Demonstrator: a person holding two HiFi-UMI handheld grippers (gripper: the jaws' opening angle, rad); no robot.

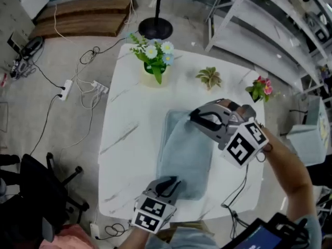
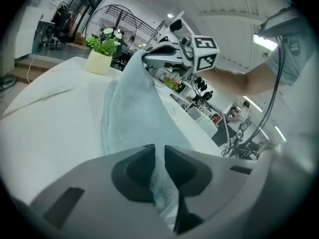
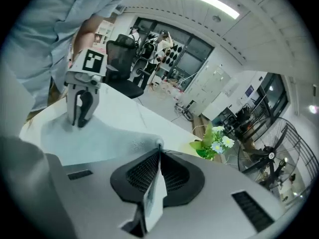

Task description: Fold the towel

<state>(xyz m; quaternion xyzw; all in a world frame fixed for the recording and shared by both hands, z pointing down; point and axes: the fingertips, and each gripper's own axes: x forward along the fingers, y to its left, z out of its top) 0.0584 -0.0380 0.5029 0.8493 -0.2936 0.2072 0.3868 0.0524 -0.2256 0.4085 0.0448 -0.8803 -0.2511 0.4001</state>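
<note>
The left gripper [image 1: 168, 183] and right gripper [image 1: 200, 119] each clamp an edge of the towel [image 1: 184, 152]; far end lifted, fold apparently unfinished.

Clearance: left side open, far edge blocked
You have bare table [image 1: 124, 139] left of the towel [image 1: 184, 154]; along the far edge stand a daisy pot [image 1: 154, 61], a small green plant [image 1: 209, 78] and pink flowers [image 1: 261, 88].

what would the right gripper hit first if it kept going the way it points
Probably the white table, just beyond the towel corner that the right gripper pinches; depth is unclear.
</note>
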